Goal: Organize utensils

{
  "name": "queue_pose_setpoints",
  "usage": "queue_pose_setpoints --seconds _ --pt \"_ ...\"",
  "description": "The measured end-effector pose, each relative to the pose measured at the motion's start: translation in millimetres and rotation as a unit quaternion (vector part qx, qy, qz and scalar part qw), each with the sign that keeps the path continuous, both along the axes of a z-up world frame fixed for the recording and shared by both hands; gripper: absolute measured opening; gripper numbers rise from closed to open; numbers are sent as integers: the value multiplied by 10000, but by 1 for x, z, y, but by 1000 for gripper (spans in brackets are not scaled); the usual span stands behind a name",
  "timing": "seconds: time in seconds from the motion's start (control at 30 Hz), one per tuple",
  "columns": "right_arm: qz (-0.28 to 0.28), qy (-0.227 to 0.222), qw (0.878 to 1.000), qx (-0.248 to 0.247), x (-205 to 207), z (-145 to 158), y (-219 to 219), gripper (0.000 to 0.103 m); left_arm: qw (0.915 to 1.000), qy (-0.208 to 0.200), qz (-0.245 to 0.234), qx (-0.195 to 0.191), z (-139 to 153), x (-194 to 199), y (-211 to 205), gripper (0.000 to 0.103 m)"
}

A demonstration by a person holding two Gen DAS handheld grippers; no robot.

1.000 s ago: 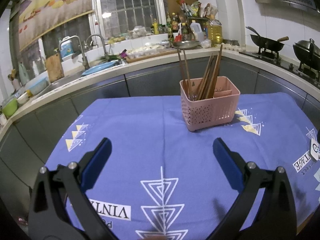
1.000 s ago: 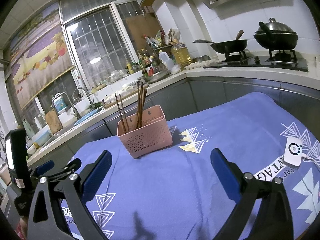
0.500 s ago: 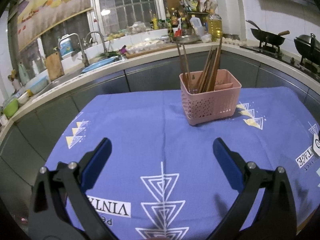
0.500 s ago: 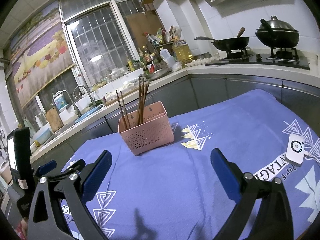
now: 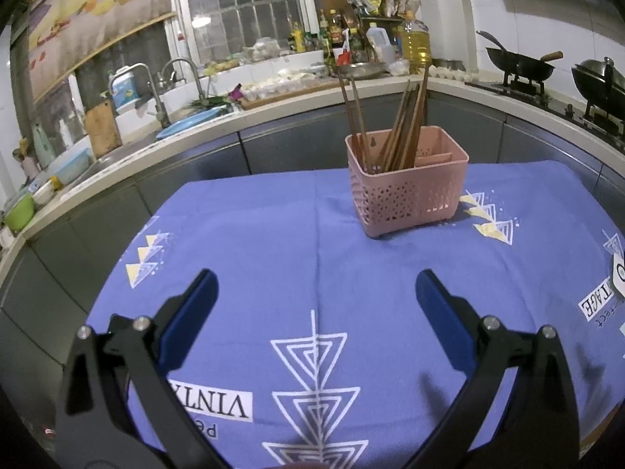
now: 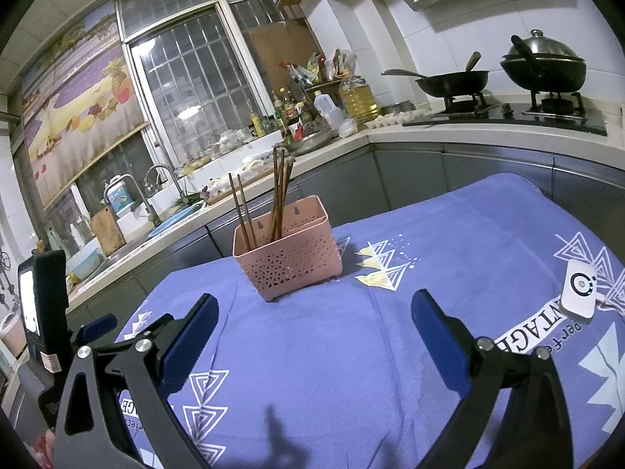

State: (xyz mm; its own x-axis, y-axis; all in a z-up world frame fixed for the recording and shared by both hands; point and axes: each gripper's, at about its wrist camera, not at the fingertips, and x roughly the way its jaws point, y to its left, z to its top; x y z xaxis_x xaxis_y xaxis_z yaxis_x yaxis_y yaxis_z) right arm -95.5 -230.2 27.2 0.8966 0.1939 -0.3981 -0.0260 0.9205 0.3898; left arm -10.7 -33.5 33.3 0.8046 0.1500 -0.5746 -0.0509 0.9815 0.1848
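Both the left gripper [image 5: 312,297] and right gripper [image 6: 312,320] hover empty, jaws wide open; check the chopsticks [image 5: 394,125] (upper centre) sit sorted in the pink basket [image 5: 410,191].

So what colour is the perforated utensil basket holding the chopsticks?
Pink; the utensil basket shows best in the left wrist view, brown chopsticks standing inside.

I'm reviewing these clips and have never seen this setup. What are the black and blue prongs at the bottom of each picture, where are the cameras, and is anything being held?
Each picture comes from a fisheye camera mounted on a hand-held two-finger gripper, looking forward along its fingers. The prongs are the left gripper and the right gripper, both open and holding nothing. Both hang over a table with a blue tablecloth. On it stands a pink basket with wooden chopsticks upright inside. A small white device lies near the right edge. In the right view, the left gripper's body appears at the far left.
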Motion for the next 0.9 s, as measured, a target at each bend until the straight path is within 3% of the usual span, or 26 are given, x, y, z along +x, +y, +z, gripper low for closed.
queue_pose_setpoints --seconds 0.9 --pt "0 21 10000 8 0 2 1 97 9992 154 -225 293 -11 -1 -19 97"
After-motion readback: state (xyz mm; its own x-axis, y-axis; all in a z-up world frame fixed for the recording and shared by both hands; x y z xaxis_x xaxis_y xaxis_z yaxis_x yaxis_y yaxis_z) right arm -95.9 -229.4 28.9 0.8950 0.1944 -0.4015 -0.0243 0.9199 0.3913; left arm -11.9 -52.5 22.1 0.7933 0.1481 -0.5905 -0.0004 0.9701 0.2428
